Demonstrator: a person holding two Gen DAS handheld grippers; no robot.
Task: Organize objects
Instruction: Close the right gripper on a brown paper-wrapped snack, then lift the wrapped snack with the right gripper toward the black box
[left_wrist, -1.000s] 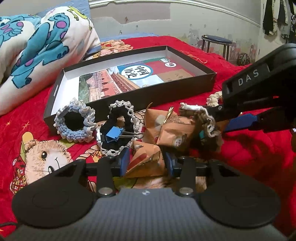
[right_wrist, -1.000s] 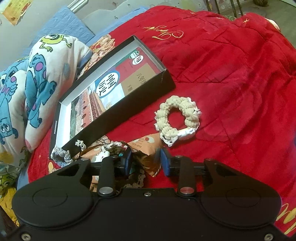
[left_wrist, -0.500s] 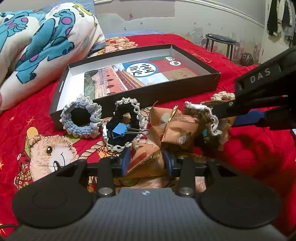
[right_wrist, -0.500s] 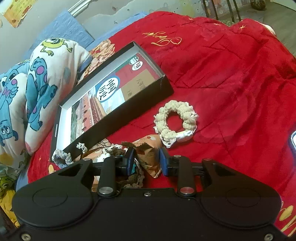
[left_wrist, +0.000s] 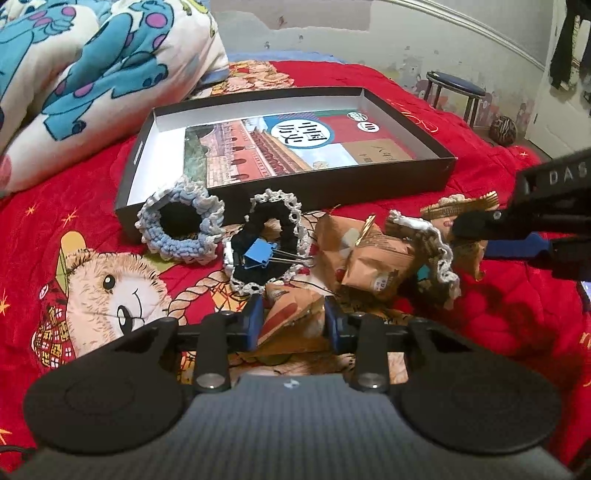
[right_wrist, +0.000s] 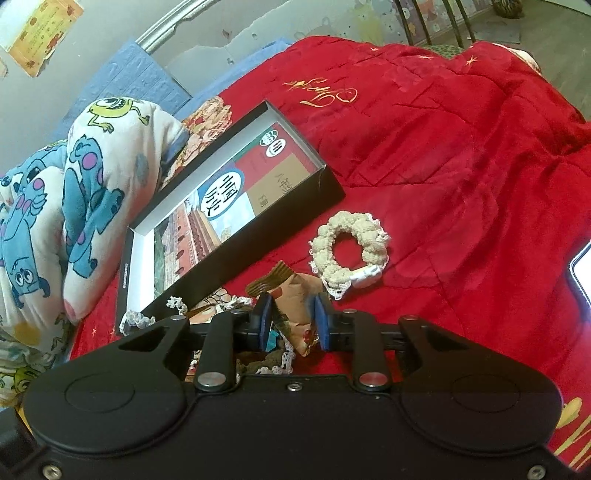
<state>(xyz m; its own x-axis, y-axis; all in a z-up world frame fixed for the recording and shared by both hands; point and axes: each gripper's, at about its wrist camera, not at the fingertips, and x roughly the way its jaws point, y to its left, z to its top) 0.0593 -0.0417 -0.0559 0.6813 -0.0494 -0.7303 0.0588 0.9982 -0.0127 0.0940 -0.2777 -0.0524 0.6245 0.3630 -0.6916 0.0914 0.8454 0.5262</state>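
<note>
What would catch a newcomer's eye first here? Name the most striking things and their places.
The bright red quilted blanket fills both views. On it lies a shallow black cardboard box holding a colourful printed book. In front of the box sits a jumble of brown snack packets and crocheted scrunchies, one black with a blue binder clip on it, while a cream crocheted scrunchie lies apart.

Red quilted bed cover under black box, crocheted scrunchies, snack packets, cartoon-print duvet.
</note>
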